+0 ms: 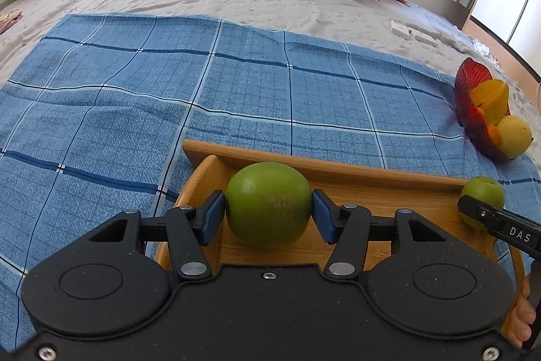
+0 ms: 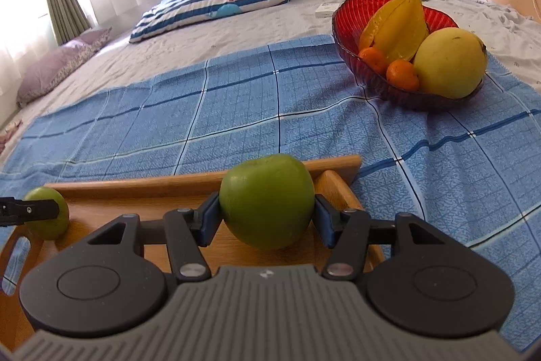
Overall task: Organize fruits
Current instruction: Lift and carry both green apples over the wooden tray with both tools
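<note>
Over tray point(image 1: 355, 173): two clamped green apples point(image 1: 268, 203) point(image 2: 267, 202).

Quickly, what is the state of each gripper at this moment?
Left gripper: shut on a green fruit over the wooden tray.
Right gripper: shut on another green fruit over the same tray.

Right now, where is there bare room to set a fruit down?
Free: tray floor between the two green apples, and blue checked cloth beyond the tray's far rim. Crowded: red bowl, packed with starfruit, yellow fruit and oranges.
</note>
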A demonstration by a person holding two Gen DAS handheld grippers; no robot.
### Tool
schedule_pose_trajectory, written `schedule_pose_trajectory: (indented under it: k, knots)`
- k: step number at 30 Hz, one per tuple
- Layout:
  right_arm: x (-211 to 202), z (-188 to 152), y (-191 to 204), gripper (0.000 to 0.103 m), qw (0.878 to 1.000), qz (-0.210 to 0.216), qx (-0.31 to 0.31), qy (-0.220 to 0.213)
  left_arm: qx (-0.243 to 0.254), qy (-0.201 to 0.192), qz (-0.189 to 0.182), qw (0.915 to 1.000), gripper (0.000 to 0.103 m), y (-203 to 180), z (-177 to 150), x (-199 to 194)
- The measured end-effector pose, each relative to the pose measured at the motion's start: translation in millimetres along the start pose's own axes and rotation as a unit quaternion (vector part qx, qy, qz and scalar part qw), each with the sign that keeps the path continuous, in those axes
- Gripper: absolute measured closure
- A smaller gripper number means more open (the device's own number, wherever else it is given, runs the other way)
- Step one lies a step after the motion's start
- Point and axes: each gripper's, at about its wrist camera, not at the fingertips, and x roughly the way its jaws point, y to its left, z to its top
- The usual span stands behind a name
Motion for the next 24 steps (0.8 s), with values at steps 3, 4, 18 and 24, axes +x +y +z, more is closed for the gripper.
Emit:
schedule_pose_trajectory:
  k: [3, 4, 18, 24]
  knots:
    - [-0.1, -4.6, -0.4, 0.043, 1.0, 0.001, 0.001, -0.012, 0.004, -0.002, 0.002, 1.0, 0.05, -1.3, -0.4, 0.3]
    - [-0.2, -6.0, -0.6, 0.043, 1.0, 0.002, 0.001, -0.016, 0.005, -0.002, 0.002, 1.0, 0.05, -0.9, -0.4, 0.3]
    - [-0.6, -8.4, -5.0, 0.043, 1.0, 0.013, 0.014, -0.02, -0.004, 0.005, -0.003, 1.0, 0.05, 2.7, 0.0, 1.2]
    - [-1.8, -9.0, -1.7, 0.03, 1.0, 0.007, 0.004, -0.017, -0.009, 0.01, -0.007, 0.9999, 0.051, 7.8, -3.5, 5.5]
